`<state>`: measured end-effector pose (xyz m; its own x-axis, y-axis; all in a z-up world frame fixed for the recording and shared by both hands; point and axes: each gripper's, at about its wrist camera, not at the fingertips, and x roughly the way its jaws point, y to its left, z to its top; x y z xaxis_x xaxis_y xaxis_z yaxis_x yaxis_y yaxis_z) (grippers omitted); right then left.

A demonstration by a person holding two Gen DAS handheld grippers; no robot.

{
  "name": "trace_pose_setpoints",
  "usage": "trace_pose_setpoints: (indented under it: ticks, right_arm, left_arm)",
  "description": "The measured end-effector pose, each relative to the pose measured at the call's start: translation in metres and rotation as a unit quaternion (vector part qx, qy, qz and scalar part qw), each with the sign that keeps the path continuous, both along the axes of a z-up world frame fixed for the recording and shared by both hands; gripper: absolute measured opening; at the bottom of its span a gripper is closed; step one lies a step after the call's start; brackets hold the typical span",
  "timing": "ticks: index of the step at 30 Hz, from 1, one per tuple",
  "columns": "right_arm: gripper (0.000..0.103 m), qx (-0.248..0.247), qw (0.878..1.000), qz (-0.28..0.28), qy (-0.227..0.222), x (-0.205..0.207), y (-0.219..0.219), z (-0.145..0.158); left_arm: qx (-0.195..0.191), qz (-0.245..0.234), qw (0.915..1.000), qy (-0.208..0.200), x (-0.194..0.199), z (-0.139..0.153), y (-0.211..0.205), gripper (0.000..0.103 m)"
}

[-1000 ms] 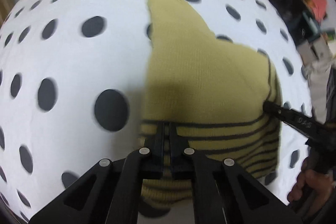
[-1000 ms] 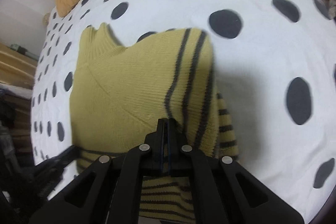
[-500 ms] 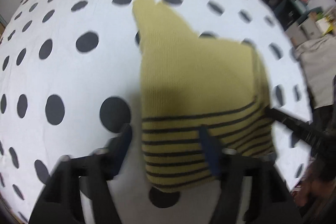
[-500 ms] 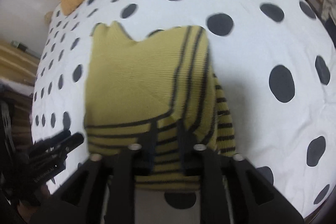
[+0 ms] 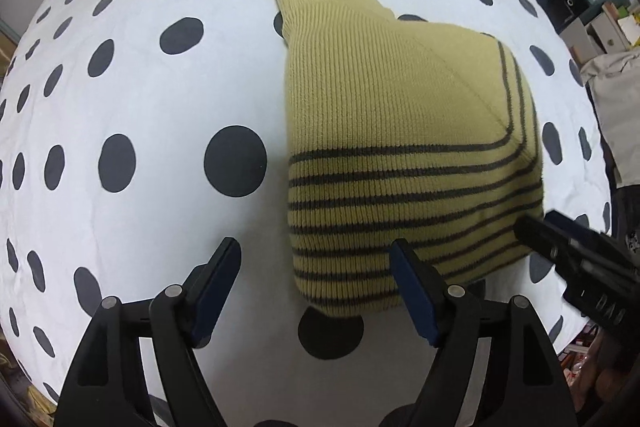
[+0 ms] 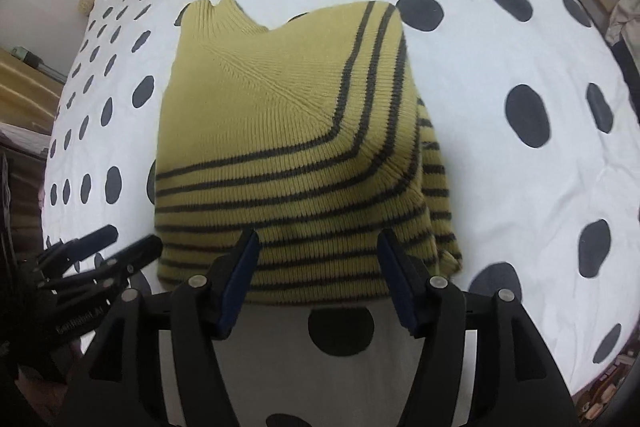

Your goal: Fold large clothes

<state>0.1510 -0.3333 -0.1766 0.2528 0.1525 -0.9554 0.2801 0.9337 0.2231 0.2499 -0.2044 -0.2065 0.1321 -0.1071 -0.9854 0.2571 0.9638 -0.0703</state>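
Both tongs have just been opening and hold nothing. The folded sweater (image 5: 400,147) lies on the spotted bed (image 5: 140,107), long axis running away. The right tongs (image 6: 316,267) straddle its near hem; the left tongs (image 5: 316,279) hang off its left corner.

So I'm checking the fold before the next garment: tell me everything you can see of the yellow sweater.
The sweater is a ribbed knit in mustard yellow with thin dark stripes across its lower part, some turning a corner up one side. It lies folded into a compact bundle on the spotted bedsheet, a narrow ribbed end pointing away and a striped layer sticking out underneath on one side. Both the left gripper and right gripper have just been opening; neither grips it.
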Motion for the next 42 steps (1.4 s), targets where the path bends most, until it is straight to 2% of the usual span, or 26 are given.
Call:
trace_pose_setpoints:
  ticks: [4, 7, 12, 14, 15, 18, 22, 24, 26, 28, 31, 35, 37, 38, 39, 41, 42]
  right_arm:
    - [0.063, -0.03, 0.999, 0.002, 0.017, -0.008, 0.01, 0.01]
    - [0.063, -0.041, 0.999, -0.012, 0.019, -0.011, 0.01, 0.015]
    - [0.067, -0.042, 0.999, -0.017, 0.015, -0.01, 0.007, 0.014]
    - [0.069, -0.029, 0.999, -0.023, 0.017, -0.015, -0.001, 0.01]
    - [0.071, -0.009, 0.999, -0.039, 0.017, -0.022, -0.011, 0.006]
    - [0.074, 0.055, 0.994, -0.093, 0.006, -0.045, -0.042, -0.007]
    - [0.077, 0.126, 0.982, -0.143, -0.011, -0.078, -0.076, -0.032]
    - [0.078, 0.171, 0.972, -0.161, -0.017, -0.088, -0.088, -0.051]
    - [0.078, 0.189, 0.968, -0.164, -0.022, -0.087, -0.093, -0.066]
    - [0.078, 0.189, 0.969, -0.158, -0.025, -0.076, -0.093, -0.078]
    - [0.078, 0.188, 0.972, -0.136, -0.04, -0.049, -0.089, -0.083]
    - [0.08, 0.168, 0.981, -0.082, -0.047, -0.008, -0.079, -0.083]
    - [0.076, 0.164, 0.984, -0.046, -0.045, 0.006, -0.072, -0.085]
    - [0.072, 0.167, 0.984, -0.033, -0.045, 0.009, -0.07, -0.086]
    - [0.061, 0.179, 0.982, -0.031, -0.048, 0.009, -0.071, -0.085]
    - [0.054, 0.198, 0.978, -0.037, -0.05, 0.008, -0.072, -0.083]
    - [0.051, 0.2, 0.978, -0.035, -0.052, 0.005, -0.072, -0.079]
  left_arm:
    - [0.009, -0.003, 0.9999, -0.011, -0.004, 0.015, -0.008, 0.077]
    - [0.012, -0.005, 0.9997, -0.022, -0.011, 0.03, -0.015, 0.081]
    - [0.013, 0.001, 0.9997, -0.021, -0.014, 0.026, -0.019, 0.081]
    - [0.011, 0.018, 0.9997, -0.013, -0.009, 0.018, -0.008, 0.081]
    - [-0.001, 0.032, 0.9995, -0.005, -0.002, 0.013, 0.001, 0.081]
    - [-0.071, 0.082, 0.9939, 0.018, 0.028, -0.001, 0.032, 0.081]
    - [-0.143, 0.087, 0.9854, 0.031, 0.074, -0.018, 0.045, 0.082]
    - [-0.148, 0.063, 0.9865, 0.029, 0.098, -0.026, 0.037, 0.082]
    - [-0.143, 0.032, 0.9889, 0.021, 0.121, -0.033, 0.02, 0.082]
    - [-0.147, 0.012, 0.9886, 0.026, 0.143, -0.044, 0.003, 0.083]
    - [-0.163, 0.017, 0.985, 0.053, 0.174, -0.061, -0.014, 0.084]
    - [-0.15, 0.028, 0.9858, 0.07, 0.201, -0.08, -0.029, 0.089]
    - [-0.146, 0.013, 0.9868, 0.07, 0.203, -0.088, -0.038, 0.083]
    - [-0.136, 0.001, 0.9887, 0.062, 0.201, -0.088, -0.042, 0.067]
    - [-0.131, -0.007, 0.99, 0.053, 0.197, -0.086, -0.043, 0.056]
    - [-0.147, 0.002, 0.9881, 0.044, 0.193, -0.08, -0.039, 0.041]
    - [-0.16, 0.013, 0.9861, 0.044, 0.193, -0.078, -0.035, 0.037]
